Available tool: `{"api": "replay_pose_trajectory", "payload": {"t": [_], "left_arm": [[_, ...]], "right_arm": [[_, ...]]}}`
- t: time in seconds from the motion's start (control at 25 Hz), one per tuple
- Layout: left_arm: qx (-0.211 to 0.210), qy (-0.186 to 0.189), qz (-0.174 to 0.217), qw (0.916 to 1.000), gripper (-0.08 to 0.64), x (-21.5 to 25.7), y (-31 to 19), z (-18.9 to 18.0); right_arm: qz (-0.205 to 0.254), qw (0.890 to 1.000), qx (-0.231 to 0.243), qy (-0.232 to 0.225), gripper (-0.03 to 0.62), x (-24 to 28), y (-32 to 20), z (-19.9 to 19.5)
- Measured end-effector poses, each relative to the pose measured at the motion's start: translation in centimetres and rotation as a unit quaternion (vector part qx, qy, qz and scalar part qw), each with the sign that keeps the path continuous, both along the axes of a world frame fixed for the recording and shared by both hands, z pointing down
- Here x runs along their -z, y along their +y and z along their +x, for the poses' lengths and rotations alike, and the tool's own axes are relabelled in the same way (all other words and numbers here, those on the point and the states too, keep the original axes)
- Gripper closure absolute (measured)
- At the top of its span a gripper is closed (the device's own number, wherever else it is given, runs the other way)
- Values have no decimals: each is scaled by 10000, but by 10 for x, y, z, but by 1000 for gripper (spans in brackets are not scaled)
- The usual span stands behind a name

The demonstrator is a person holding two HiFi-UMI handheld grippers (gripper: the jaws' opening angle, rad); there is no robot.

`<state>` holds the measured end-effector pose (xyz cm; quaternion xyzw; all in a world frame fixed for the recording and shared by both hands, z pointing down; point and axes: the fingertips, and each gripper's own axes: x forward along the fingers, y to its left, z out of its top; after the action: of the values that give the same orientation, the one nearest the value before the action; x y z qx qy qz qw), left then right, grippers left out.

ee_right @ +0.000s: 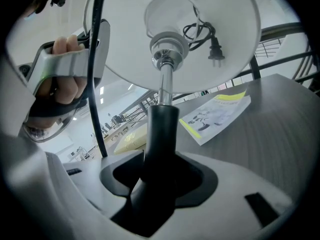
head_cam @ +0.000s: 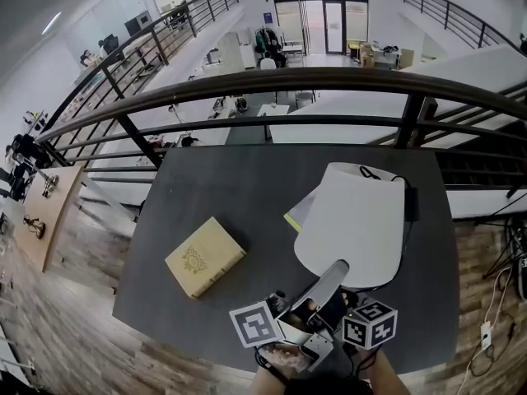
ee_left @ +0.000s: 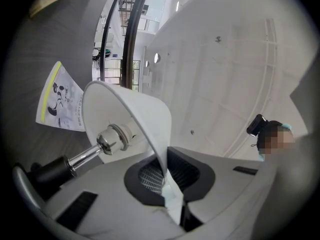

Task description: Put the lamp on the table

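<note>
Lamp [head_cam: 354, 220] held tilted above the near right of the table [head_cam: 247, 179], not yet set down
On the thin rim of the shade [ee_left: 140, 109] the left gripper [ee_left: 167, 184] is clenched, while the right gripper [ee_right: 155, 179] grasps the black stem [ee_right: 161, 126]; that rim could slip or dent under the pinch, the loose plug [ee_right: 216, 51] may snag, and the base, unseen, might land crooked on the leaflet [ee_right: 217, 109] and tip
</note>
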<state>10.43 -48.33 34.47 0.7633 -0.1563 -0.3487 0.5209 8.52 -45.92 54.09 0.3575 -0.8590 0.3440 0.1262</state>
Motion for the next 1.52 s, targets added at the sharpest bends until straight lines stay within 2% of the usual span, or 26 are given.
{"api": "replay_pose_trajectory", "payload": {"t": [0.36,0.8,1.24,1.52], "left_arm": [[-85,-9,-45,10000,541,-10,-10,4],[-383,5,-77,9992,541,-23,-22,3],[-434,246,-85,9987,537,-24,-39,-2],[-467,209,-48,9987,537,-26,-39,0]], "right_arm": [[-12,10000,-81,55,398,-10,-11,5],[74,9990,-369,247,397,-24,-30,4],[254,9976,-480,420,397,-25,-46,8],[344,9967,-543,486,399,-26,-54,9]]}}
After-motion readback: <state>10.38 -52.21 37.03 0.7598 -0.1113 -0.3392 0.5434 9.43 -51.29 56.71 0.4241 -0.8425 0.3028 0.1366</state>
